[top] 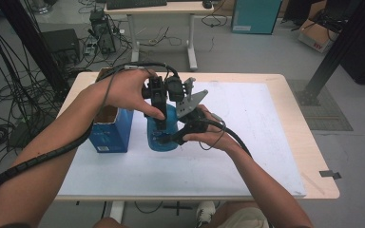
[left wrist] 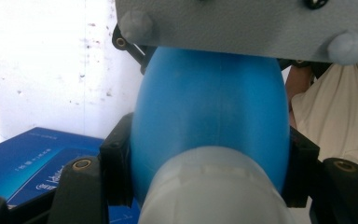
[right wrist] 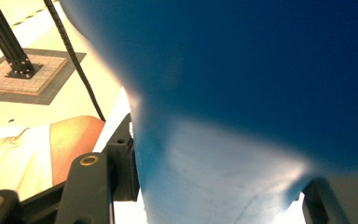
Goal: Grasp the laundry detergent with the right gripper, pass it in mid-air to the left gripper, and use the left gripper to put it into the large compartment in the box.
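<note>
Plastic, smooth and bright blue, makes up the bottle (top: 164, 137) that stands on the white mat (top: 247, 123) near the middle of the table (top: 309, 142). Its body is rounded, swelling like an egg in the left gripper view (left wrist: 209, 112), where a pale, frosted cap (left wrist: 214, 186) with a ribbed band sits at the close end. The surface has a soft sheen and no label that can be read.

The left gripper (top: 158, 102) comes down on the bottle from above, held in the person's left hand (top: 123, 88). Its black, hard-edged jaws press on both flanks of the blue body, grasping the bottle. The right gripper (top: 183, 137) meets the bottle from the right side, held in the right hand (top: 214, 135); in the right gripper view the glossy blue wall (right wrist: 242, 84) lies between its jaws, with the left jaw touching it, so it too is clenched on the bottle. A flat grey three-cornered plate (top: 192, 102) with small knobs tops this gripper.

Just left of the bottle stands a blue cardboard box (top: 110, 130), open at the top with a brown inside. The mat is matte and faintly speckled; the table's rim is pale wood. Ribbed black cable (top: 43, 156) trails along the left forearm.
</note>
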Motion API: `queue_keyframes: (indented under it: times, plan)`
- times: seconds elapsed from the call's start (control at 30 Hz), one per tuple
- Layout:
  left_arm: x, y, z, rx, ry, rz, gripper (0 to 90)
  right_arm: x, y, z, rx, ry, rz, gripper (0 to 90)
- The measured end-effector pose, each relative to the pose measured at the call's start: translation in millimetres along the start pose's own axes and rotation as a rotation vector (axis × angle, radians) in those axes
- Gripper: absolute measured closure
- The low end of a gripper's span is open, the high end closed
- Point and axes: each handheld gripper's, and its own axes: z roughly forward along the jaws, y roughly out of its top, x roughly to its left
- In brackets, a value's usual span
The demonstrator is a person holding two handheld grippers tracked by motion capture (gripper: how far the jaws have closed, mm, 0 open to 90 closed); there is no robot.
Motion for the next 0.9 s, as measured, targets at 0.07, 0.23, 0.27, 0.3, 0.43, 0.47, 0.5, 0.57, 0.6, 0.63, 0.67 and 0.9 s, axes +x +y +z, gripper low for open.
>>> queue_keyframes:
  times: [0.07, 0.23, 0.27, 0.3, 0.43, 0.47, 0.5, 0.57, 0.6, 0.63, 0.67, 0.9]
  plan:
    - [0.0, 0.0, 0.2, 0.004, 0.0, -0.001, 37.4, 0.1, -0.2, 0.2, 0.002, 0.0, 0.0, 40.9]
    - [0.2, 0.2, 0.6, 0.006, -0.003, 0.001, 37.4, -0.1, -0.6, 0.5, 0.005, 0.0, 0.001, 40.9]
    - [0.3, 0.2, 0.6, 0.006, -0.003, 0.002, 37.4, -0.1, -0.7, 0.7, 0.006, -0.001, 0.002, 40.8]
    - [0.4, 0.2, 0.7, 0.008, -0.006, 0.002, 37.4, -0.1, -0.7, 0.7, 0.006, -0.001, 0.002, 40.8]
    - [0.3, -0.6, 1.6, 0.005, -0.001, 0.001, 37.4, 0.1, -0.8, 1.5, 0.005, -0.001, 0.002, 40.8]
    - [0.6, -0.5, 1.0, 0.01, -0.006, 0.0, 37.4, 0.1, -1.0, 1.8, 0.004, -0.001, 0.002, 40.8]
    - [0.6, -0.5, 1.0, 0.01, -0.006, 0.0, 37.4, 0.1, -1.0, 1.8, 0.004, -0.001, 0.002, 40.8]
    - [0.5, -0.8, 1.2, 0.011, -0.007, 0.002, 37.4, 0.2, -1.0, 2.2, 0.003, 0.0, 0.004, 40.8]
    - [0.3, -1.4, 1.9, 0.006, -0.003, 0.003, 37.4, 0.4, -1.1, 2.7, 0.003, 0.003, 0.005, 40.8]
    - [0.4, -1.5, 2.0, 0.005, -0.004, 0.002, 37.4, 0.4, -1.1, 2.7, 0.003, 0.003, 0.005, 40.8]
    - [0.2, -1.7, 2.1, 0.003, -0.007, -0.002, 37.4, 0.5, -1.1, 2.8, 0.003, 0.003, 0.007, 40.8]
    - [0.1, -1.7, 1.2, 0.008, -0.01, -0.004, 37.4, 0.5, -0.8, 3.1, 0.003, 0.001, 0.005, 40.7]
